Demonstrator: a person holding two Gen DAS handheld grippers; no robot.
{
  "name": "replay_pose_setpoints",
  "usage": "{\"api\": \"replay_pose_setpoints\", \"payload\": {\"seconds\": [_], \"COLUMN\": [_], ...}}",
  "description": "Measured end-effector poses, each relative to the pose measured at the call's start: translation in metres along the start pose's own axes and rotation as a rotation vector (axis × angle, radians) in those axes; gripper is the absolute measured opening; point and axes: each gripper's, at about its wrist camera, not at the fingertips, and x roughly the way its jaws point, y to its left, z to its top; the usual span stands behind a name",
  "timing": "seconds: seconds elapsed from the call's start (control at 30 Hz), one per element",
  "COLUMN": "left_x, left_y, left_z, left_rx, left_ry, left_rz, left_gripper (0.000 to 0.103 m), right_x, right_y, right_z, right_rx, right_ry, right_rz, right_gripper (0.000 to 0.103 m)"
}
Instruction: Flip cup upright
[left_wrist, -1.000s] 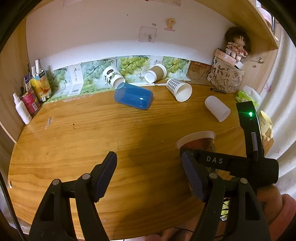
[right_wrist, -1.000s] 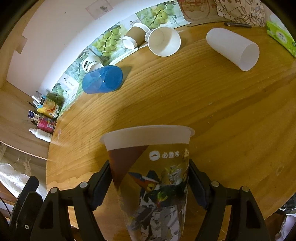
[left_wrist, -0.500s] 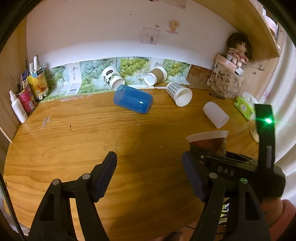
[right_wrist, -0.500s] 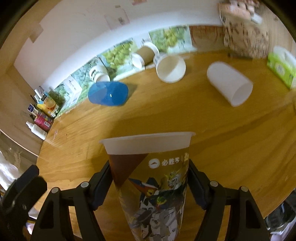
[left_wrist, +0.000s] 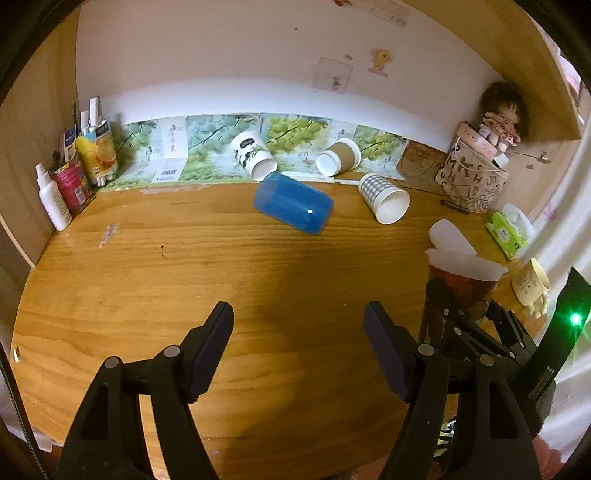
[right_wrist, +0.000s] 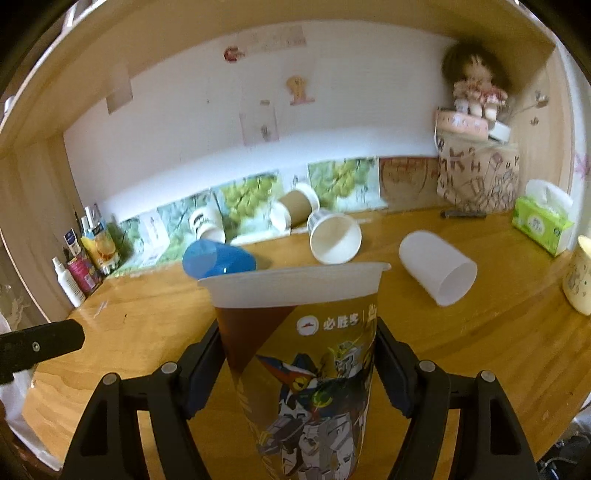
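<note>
one printed cup (right_wrist: 306, 373) is clamped between the right gripper's (right_wrist: 301, 363) pads, rim up and near vertical, above the front right of the table (left_wrist: 155, 280). i judge the flip nearly done; whether its base touches the wood is hidden. next: lower it straight, set it flat, then release. left gripper (left_wrist: 297, 345) hangs empty, jaws spread. five more cups, the blue cup (left_wrist: 293, 206) among them, lie tipped behind.

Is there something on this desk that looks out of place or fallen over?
Yes. Five cups lie on their sides on the wooden desk: the blue plastic cup, the checked paper cup, the brown paper cup, the white printed cup and the frosted plastic cup. No spill shows.
</note>
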Motion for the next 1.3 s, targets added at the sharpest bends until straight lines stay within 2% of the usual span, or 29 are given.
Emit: {"api": "replay_pose_setpoints", "payload": {"seconds": [0.17,0.3,0.9,1.3], "left_x": [-0.005,-0.009,-0.008,-0.009], "left_y": [0.001,0.0,-0.024,-0.031], "left_z": [0.002,0.005,-0.007,-0.018], "left_rx": [0.016,0.028,0.123,0.13], "left_ry": [0.003,-0.001,0.028,0.043], "left_rz": [0.023,0.039,0.039,0.035], "left_gripper": [0.076,0.076,0.076,0.076], "right_x": [-0.002,0.0,-0.007,-0.021], "right_y": [0.003,0.002,-0.008,-0.006], "right_z": [-0.003,-0.006,-0.033,-0.05], "right_rx": [-0.077,-0.08,-0.034,-0.085], "right_ry": [-0.112,-0.162,-0.183,-0.197], "right_rz": [-0.029,-0.017,0.039,0.049], "right_gripper": [0.075,0.075,0.075,0.076]}}
